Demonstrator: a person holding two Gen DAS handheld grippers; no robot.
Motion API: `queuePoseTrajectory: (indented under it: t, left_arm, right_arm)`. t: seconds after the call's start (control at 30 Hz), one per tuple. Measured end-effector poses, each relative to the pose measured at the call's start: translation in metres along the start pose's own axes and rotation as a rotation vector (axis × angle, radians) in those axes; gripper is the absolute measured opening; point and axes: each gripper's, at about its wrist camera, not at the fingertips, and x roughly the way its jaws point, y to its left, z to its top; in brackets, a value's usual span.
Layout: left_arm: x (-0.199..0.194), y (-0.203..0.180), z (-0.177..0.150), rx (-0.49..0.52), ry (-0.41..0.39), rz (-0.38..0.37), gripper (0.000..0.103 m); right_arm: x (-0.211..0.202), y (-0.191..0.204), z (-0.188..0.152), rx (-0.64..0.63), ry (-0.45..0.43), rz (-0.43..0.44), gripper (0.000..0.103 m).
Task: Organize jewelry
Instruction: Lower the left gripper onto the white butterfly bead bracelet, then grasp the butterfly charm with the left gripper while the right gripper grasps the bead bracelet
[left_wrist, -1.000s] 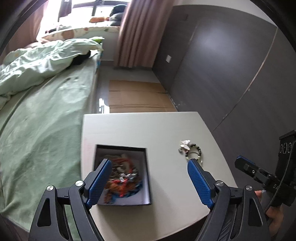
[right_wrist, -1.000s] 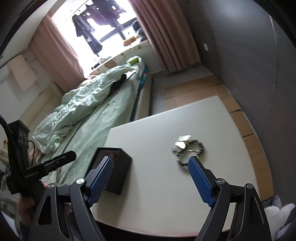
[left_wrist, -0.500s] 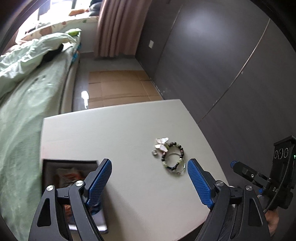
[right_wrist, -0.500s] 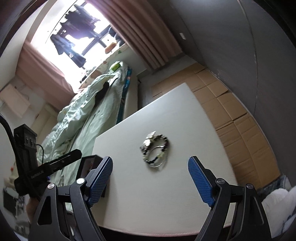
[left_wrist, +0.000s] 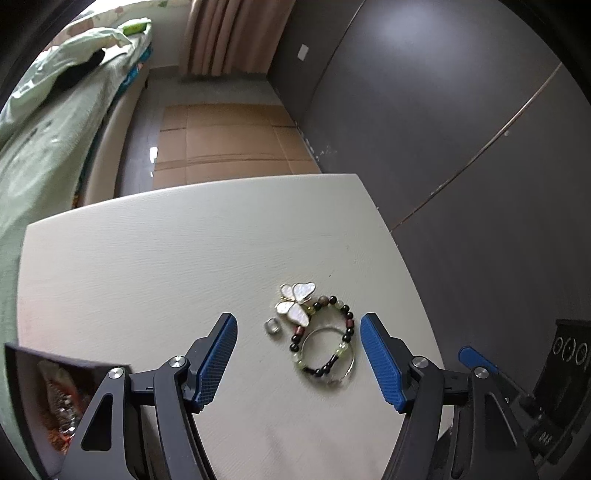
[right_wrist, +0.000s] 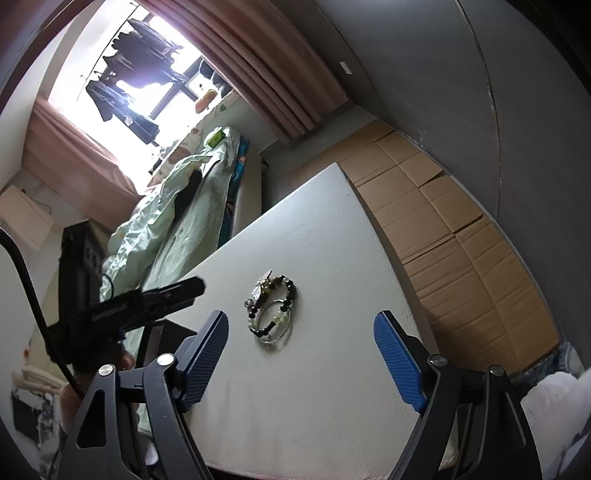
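Jewelry is lying in a small heap on the white bench (left_wrist: 147, 266) — a beaded bracelet (left_wrist: 325, 341), a butterfly brooch (left_wrist: 295, 302) and a small ring (left_wrist: 272, 326). The left gripper (left_wrist: 298, 356) is framing it, jaws closing, nothing pinched yet. The right gripper (right_wrist: 301, 354) is closing too, empty. The dark box (left_wrist: 44, 398) is waiting just left — presumably the destination.

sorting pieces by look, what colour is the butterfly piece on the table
Pearly white with gold edging: butterfly piece, clearest in the left wrist view.
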Motion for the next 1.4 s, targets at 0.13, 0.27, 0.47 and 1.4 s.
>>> queuePoseTrajectory:
  t: [0.13,0.27,0.47,1.4]
  left_arm:
    - [0.018,-0.006,0.006,0.001,0.025,0.013,0.07]
    - [0.036,-0.009,0.009,-0.004,0.054,0.036,0.063]
    - [0.055,-0.011,0.013,-0.03,0.078,0.071,0.06]
    - [0.055,-0.018,0.01,-0.017,0.077,0.227,0.02]
  right_arm:
    - [0.005,-0.002,0.001,-0.021,0.009,-0.004,0.07]
    - [0.012,-0.006,-0.001,-0.027,0.028,-0.008,0.068]
    - [0.016,-0.014,-0.004,-0.017,0.043,-0.016,0.068]
    - [0.032,-0.011,-0.014,-0.024,0.097,-0.007,0.068]
